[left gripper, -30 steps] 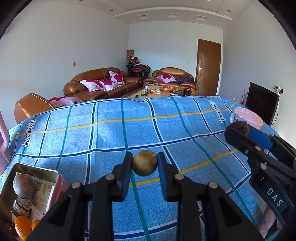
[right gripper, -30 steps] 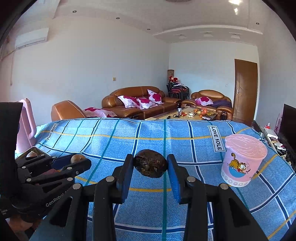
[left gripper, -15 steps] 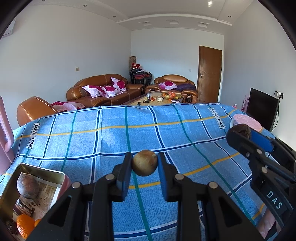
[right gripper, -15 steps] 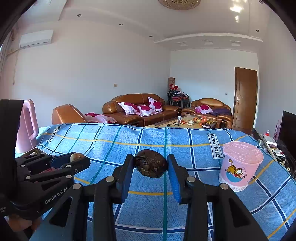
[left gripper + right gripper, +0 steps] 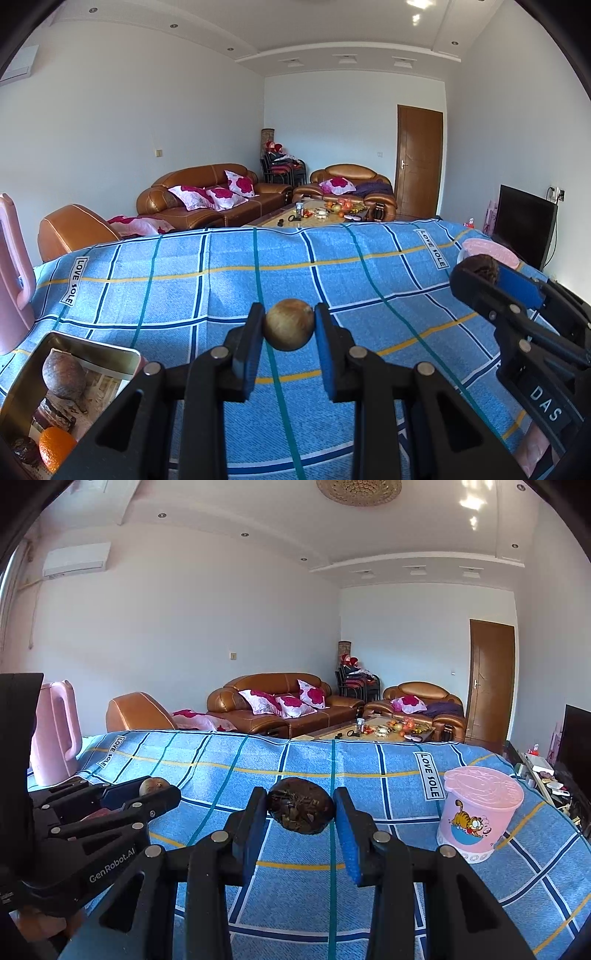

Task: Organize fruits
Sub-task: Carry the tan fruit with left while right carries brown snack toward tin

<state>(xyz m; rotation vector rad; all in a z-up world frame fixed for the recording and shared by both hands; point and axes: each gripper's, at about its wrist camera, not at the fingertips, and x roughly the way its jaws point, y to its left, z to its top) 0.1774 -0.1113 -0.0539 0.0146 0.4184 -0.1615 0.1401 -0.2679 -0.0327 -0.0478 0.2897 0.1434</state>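
While I look along my left gripper (image 5: 289, 329), its jaws are pinched on a small round tan fruit (image 5: 289, 329), which hangs clear above the blue cloth (image 5: 184, 280). Taking that fruit as my mark, the tin (image 5: 22, 387) sits low and to its left on the cloth, already holding a brown fruit (image 5: 63, 376) and an orange (image 5: 55, 448). My right gripper (image 5: 480, 271) shows off to the right of the tan fruit, with a dark fruit at its tip. To do this step well, I judge I should swing the tan fruit leftward over the tin's open mouth, lower it into a free spot beside the brown fruit, and only then ease the jaws apart, since a round fruit dropped from height could bounce out or roll off across the cloth.

From my right gripper's (image 5: 301, 812) own view, the jaws are clamped on a dark, rough-skinned fruit (image 5: 301, 811), also held above the cloth. Measured from that fruit, the pink tub (image 5: 480, 812) stands to the right with its lid on, and my left gripper (image 5: 157, 786) with the tan fruit sits to the left. I would keep this hand steady and out of the left one's path, so the two grippers do not knock. Whether this dark fruit belongs in the tin I cannot tell.
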